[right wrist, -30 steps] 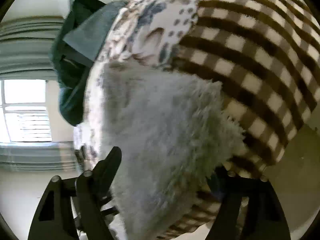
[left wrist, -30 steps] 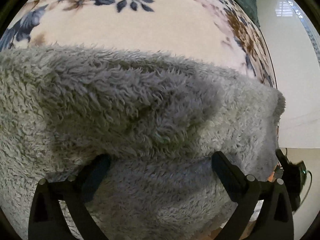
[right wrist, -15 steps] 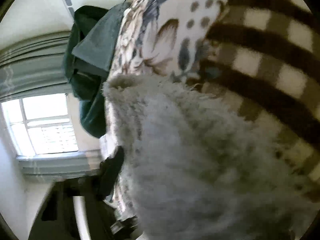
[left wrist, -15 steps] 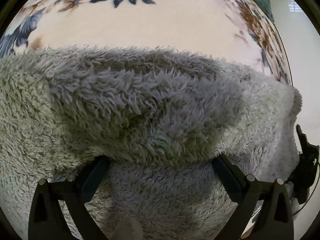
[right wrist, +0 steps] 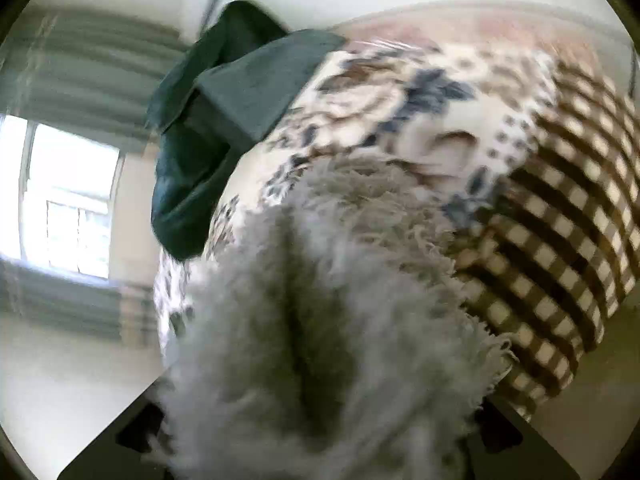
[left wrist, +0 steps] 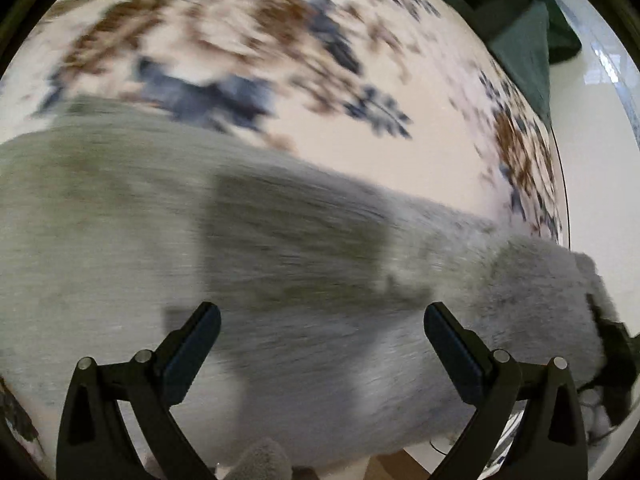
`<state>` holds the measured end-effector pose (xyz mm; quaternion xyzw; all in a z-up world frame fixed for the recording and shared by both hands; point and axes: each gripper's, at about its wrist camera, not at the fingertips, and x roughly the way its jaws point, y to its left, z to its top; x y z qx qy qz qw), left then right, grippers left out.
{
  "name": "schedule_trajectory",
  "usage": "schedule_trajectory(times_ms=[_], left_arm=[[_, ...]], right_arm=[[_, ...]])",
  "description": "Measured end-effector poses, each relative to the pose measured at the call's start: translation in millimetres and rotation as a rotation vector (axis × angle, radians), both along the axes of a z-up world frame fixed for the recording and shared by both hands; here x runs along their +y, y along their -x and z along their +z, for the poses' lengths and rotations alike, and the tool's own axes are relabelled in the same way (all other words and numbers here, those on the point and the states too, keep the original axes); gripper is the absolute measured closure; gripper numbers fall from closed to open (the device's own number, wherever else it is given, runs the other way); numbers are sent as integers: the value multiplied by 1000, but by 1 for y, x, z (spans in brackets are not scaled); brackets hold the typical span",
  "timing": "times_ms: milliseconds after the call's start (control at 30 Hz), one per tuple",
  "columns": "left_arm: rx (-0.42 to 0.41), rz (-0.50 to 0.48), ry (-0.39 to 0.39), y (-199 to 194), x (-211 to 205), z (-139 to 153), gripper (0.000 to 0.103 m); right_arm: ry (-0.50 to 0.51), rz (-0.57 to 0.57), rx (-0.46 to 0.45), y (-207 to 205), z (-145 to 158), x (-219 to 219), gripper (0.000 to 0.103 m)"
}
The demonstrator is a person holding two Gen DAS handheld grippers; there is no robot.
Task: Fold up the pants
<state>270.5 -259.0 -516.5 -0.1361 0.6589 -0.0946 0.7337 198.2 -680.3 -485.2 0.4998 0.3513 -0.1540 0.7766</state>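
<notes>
Pants point(left wrist: 280, 248) unlabelled; left tongs point(left wrist: 322, 332) gaping, right tongs point(right wrist: 320, 436) closing on pants.

A bed point(left wrist: 432, 92) with a cream floral cover carries everything. Grey fleece pants point(left wrist: 120, 240) lie across it, a brown checked blanket point(right wrist: 560, 240) lies beside them, and dark green cloth point(right wrist: 240, 92) sits at its far edge.

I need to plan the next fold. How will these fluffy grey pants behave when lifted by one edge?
The pants will probably flop: they bunch and crease in front of the closing right gripper. The long shaggy pile should give the pads grip rather than slip. Spread across the flowered bedspread, they look bulky, so the free part may drag.
</notes>
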Motion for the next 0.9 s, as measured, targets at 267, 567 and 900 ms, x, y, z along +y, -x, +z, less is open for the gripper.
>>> schedule_trajectory(times_ms=[267,567,900], left_arm=[[-21,149,-24,29,118,33,0],[-4,329,-91,78,267,28,0],[-26,463,-105,93,347,33,0]], right_arm=[[153,255,69,-57,56,166,88],[288,612,211,-113,-36,396,88],[403,1088,313,-101,-47,536,18]])
